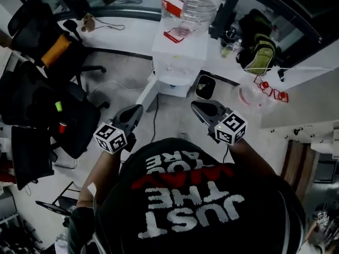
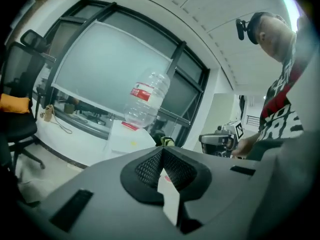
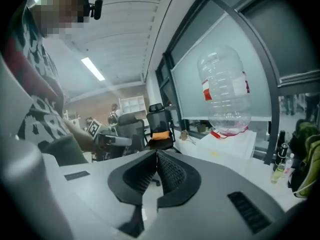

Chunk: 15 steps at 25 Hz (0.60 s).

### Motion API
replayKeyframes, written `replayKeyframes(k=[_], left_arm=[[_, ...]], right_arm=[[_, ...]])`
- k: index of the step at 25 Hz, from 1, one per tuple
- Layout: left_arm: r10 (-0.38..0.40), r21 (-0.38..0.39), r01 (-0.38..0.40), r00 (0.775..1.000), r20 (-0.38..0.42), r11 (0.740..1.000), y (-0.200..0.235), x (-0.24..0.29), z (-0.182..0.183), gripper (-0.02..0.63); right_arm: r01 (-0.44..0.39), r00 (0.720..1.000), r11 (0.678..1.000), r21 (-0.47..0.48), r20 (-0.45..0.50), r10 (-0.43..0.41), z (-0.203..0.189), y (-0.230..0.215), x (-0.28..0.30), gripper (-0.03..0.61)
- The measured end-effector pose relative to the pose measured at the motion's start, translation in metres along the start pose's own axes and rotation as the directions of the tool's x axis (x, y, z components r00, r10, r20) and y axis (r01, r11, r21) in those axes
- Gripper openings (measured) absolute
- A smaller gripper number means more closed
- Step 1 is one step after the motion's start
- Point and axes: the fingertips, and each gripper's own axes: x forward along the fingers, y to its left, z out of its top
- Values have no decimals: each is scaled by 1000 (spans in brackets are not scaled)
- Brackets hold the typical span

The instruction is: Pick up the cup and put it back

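Both the left gripper (image 1: 137, 110) and the right gripper (image 1: 196, 106) have jaws together and empty, while the apparent clear cup (image 1: 248, 95) stands at the white desk's (image 1: 220, 63) front edge, so pickup looks pending or finished.

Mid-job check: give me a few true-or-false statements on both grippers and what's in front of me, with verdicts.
1. The left gripper is shut and empty. True.
2. The right gripper grips a cup. False: it is shut on nothing.
3. A large clear plastic water bottle with a red label sits on the white dispenser. True.
4. The black office chair carries a blue cushion. False: the cushion is orange.
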Motion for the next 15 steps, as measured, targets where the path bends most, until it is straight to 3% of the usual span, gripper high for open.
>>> replayKeyframes(k=[5, 9, 15], left_arm=[[51, -6, -52, 992, -113, 999, 18, 61, -26, 8], [55, -47, -62, 988, -147, 997, 45, 84, -42, 8], [-20, -90, 2, 979, -203, 996, 97, 99, -87, 8]], right_arm=[[-47, 997, 998, -36, -57, 45, -20, -66, 25, 35], [-48, 991, 998, -47, -131, 41, -49, -92, 66, 35], [1, 956, 999, -47, -293, -15, -106, -108, 135, 35]])
